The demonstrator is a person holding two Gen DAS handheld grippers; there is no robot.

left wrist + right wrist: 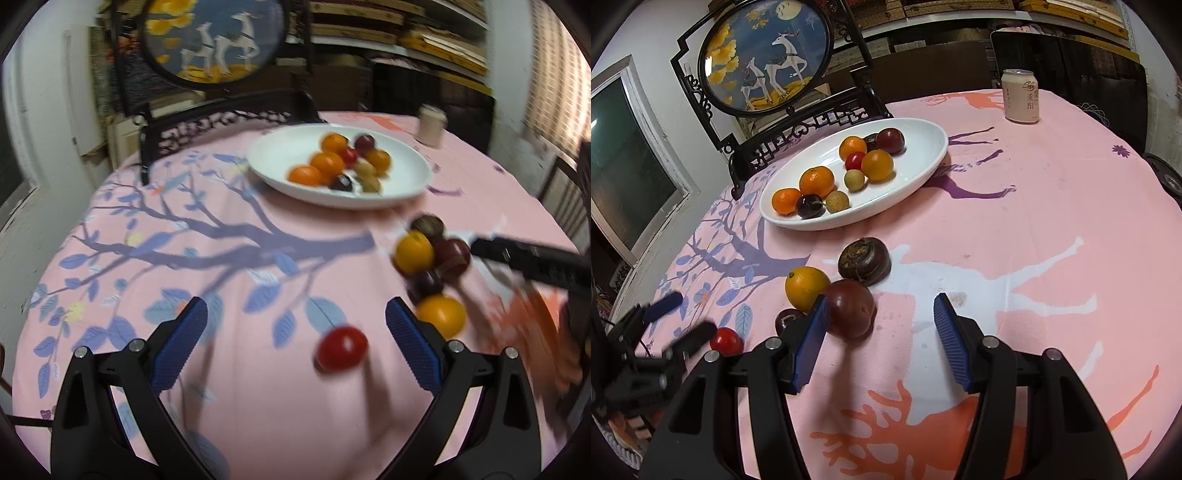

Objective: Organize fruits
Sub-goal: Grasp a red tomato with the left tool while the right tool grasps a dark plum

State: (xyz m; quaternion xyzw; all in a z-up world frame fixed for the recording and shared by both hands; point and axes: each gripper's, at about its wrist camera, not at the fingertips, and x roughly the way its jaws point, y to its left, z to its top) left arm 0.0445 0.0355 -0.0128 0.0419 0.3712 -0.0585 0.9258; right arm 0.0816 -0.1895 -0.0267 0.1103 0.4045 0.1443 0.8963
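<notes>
My left tongs [295,345] gape wide and empty around the tomato [341,352] on the cloth; I should centre it before squeezing gently. My right tongs [881,339], half-open and empty, sit beside the plum [849,308], well short of the plate [923,173].

Round table [1052,229] under a pink cloth printed with deer and a blue-leafed branch. Behind it, a black carved stand holding a round deer panel [764,55], blue ground, yellow blossoms. White wall [646,48] on the left with a dark window [624,162] set in a pale frame. Shelves [417,33] of stacked wooden frames along the back. Dark chair back [1067,62] across the table. Pale drink can [1020,96] near the far edge. Dim indoor light.
</notes>
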